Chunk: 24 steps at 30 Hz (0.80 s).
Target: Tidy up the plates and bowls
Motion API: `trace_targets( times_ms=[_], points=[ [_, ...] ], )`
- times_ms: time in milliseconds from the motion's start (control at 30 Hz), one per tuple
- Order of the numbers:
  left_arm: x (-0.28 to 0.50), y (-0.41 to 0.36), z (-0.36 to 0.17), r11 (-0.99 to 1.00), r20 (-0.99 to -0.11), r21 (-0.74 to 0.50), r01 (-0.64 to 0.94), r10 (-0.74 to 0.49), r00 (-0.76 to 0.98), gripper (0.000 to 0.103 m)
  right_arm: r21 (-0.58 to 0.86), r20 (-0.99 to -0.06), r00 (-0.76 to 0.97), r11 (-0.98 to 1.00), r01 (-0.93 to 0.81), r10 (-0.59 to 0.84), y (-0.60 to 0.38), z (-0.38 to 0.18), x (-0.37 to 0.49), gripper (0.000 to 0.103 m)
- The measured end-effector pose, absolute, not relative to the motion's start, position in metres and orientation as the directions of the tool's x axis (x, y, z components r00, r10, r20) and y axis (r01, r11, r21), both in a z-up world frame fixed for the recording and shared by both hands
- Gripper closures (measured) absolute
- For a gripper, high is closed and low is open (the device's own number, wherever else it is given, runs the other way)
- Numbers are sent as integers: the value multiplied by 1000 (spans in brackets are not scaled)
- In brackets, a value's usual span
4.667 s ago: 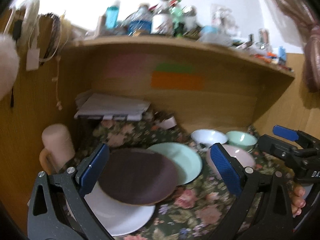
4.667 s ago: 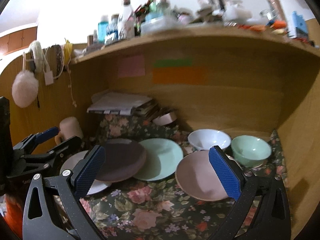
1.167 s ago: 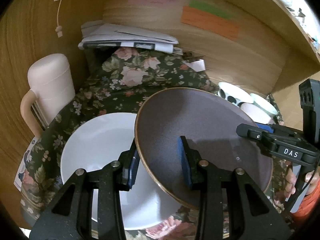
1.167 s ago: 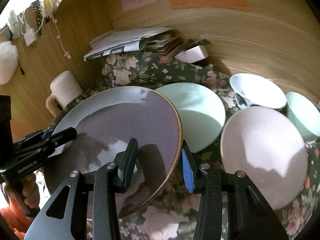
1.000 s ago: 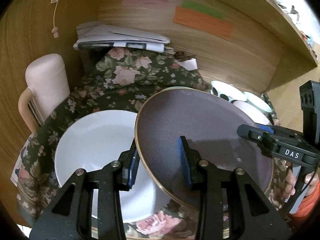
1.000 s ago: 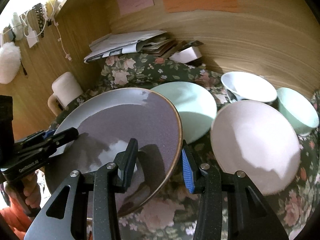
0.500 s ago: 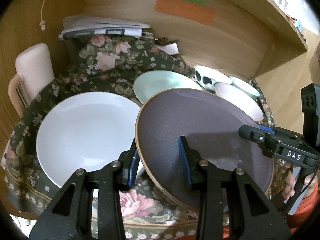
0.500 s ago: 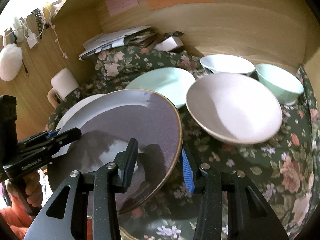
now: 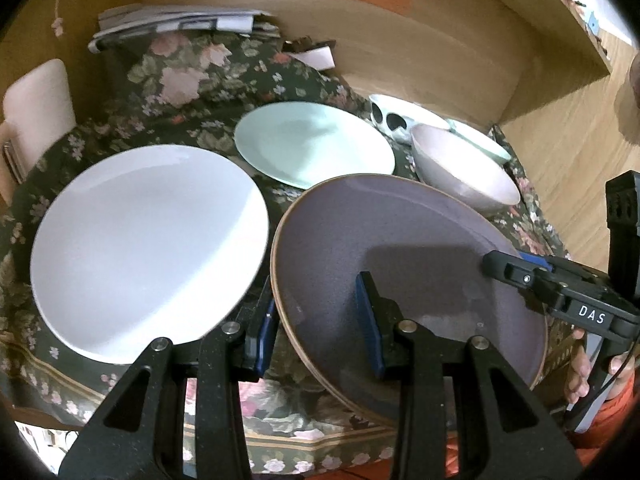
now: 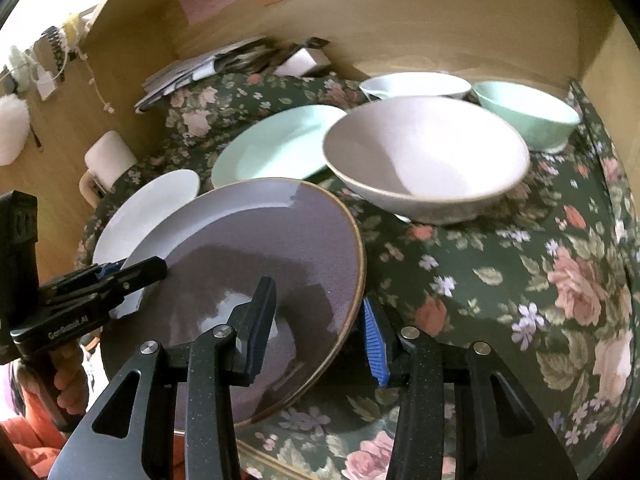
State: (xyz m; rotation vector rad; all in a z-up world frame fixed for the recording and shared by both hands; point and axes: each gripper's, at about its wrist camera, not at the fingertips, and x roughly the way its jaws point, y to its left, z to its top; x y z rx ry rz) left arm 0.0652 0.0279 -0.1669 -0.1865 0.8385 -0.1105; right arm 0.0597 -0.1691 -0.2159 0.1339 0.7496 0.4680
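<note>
Together, the two claws carry one dark purple plate (image 9: pixel 400 264). The left claw (image 9: pixel 316 316) is clamped on the plate's left rim, one blue pad under the edge and the other on the upper face. The right claw (image 10: pixel 316 320) is clamped on the opposite rim the same way, with its right pad below the gold-edged lip. Each claw shows in the other's view, gripped by a hand (image 10: pixel 68 380) at the plate's far side. The plate sits tilted above the near edge of the table (image 10: pixel 500 280), which is covered by a dark floral cloth.

Just left of the held plate lies a white plate (image 9: pixel 148 248) flat on the cloth. Behind it rests a pale green plate (image 9: pixel 316 142). Right of that stands a pink bowl (image 10: pixel 424 156), with a white bowl (image 10: pixel 416 84) and a green bowl (image 10: pixel 528 116) behind it near the wooden back wall. A pink mug (image 9: pixel 36 108) stands at the far left, and a stack of papers (image 9: pixel 176 24) lies at the back.
</note>
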Motion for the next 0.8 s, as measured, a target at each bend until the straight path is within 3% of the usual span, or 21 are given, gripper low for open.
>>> trace_targets(
  times_ms=[800],
  points=[
    [83, 3, -189, 980, -753, -183, 77, -190, 630, 66, 258, -667, 632, 918, -300, 394, -185, -229, 62, 65]
  ],
)
